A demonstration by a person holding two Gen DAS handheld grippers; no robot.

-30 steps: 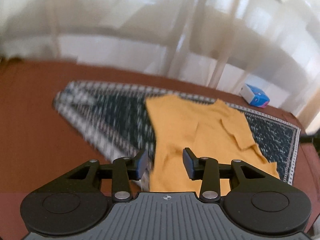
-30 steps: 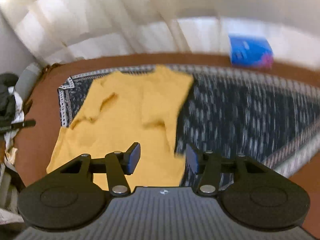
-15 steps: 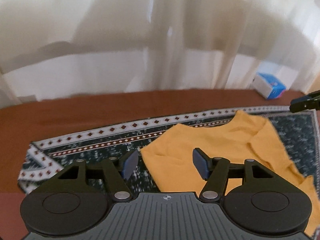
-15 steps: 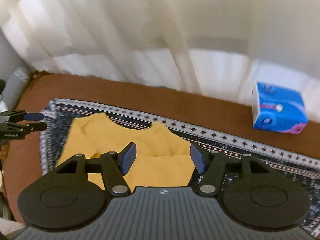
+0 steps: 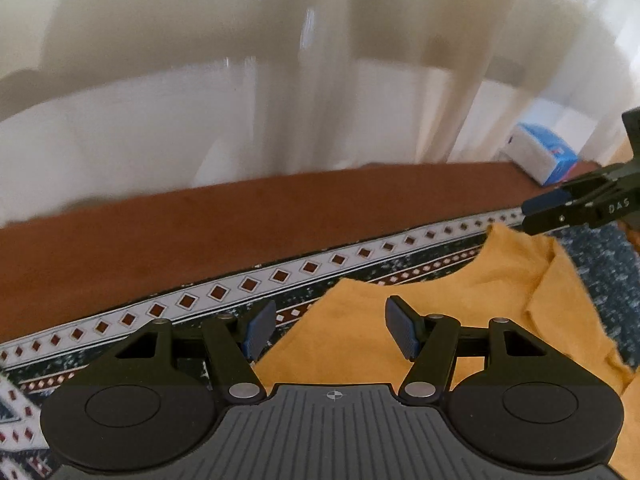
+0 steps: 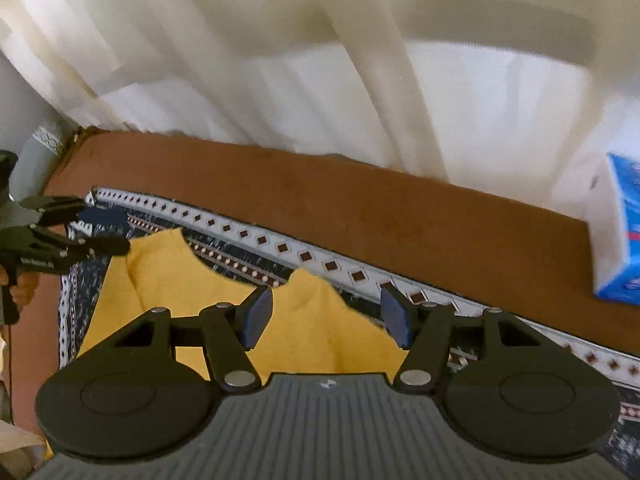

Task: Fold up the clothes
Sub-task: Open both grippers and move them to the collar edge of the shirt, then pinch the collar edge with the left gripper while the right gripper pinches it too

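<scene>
**Both grippers poised over the shirt's shoulder corners**

We have the yellow T-shirt (image 5: 400,320) lying flat on the patterned rug (image 5: 224,300), which is spread on the brown table (image 5: 200,232) in front of the white curtains (image 5: 280,80). The neckline faces the curtains, so the collar edge and its two shoulder points are the parts farthest from us.

Our left gripper (image 5: 330,330) hangs low over the shirt's left shoulder point, its jaws wide apart and holding nothing; the left pad sits over the rug, the right pad over yellow cloth, so the fabric edge falls between them. Our right gripper (image 6: 326,318) is placed likewise at the other shoulder point, jaws spread wide and empty, straddling the peak of cloth beside the neckline. Each gripper also shows in the other's view, at the frame edge and near the collar.

We judge this symmetry to be deliberate: taking both top corners at once lets us lift the collar edge evenly and carry it toward the hem without the cloth skewing. The fold itself has not yet begun. Whether the pads touch the fabric we cannot tell.

The blue tissue box (image 6: 624,232) stands well apart on the table, out of the shirt's way.
</scene>
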